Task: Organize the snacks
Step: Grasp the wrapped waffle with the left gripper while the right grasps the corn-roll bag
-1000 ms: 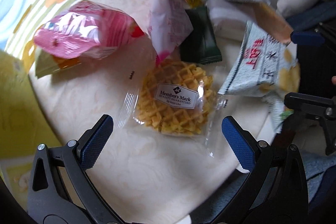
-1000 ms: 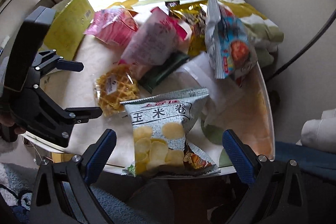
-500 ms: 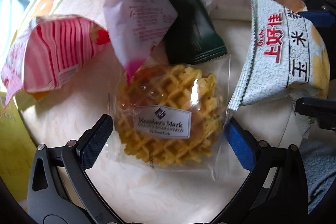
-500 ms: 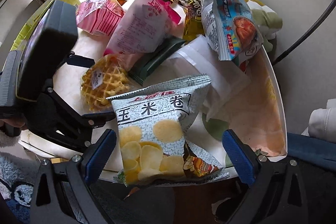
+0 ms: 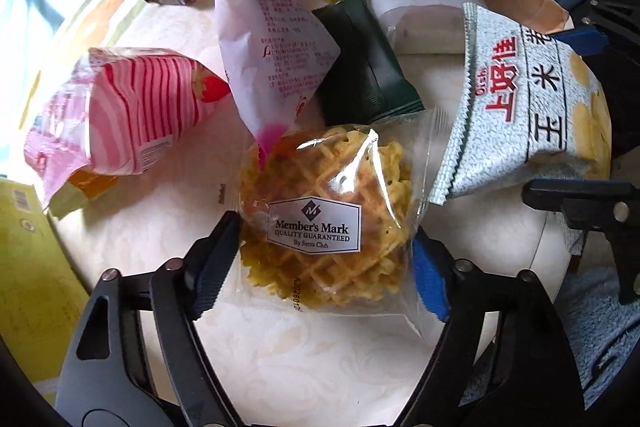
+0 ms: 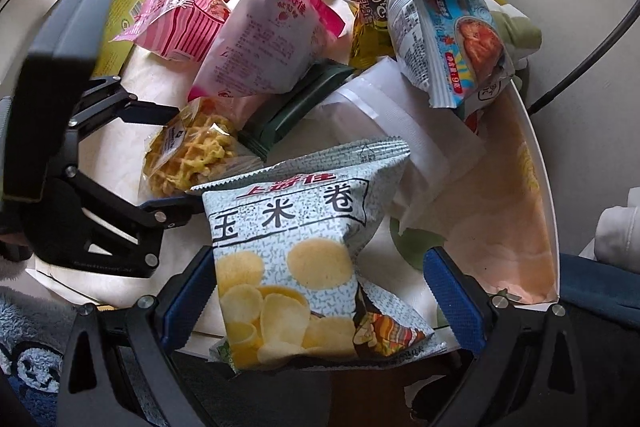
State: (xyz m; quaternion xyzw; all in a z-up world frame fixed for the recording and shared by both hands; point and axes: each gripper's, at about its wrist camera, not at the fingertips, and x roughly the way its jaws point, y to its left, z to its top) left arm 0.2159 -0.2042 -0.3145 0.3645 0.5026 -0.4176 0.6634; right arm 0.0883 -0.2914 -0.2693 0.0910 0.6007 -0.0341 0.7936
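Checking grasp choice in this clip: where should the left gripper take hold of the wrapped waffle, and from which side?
Across the round waffle itself, at its widest, coming in low from the near table edge as the left gripper does now. The waffle lies flat and stiff inside loose clear wrap; the pads already flank it. The far side is crowded by the pink-tipped white bag and green packet.
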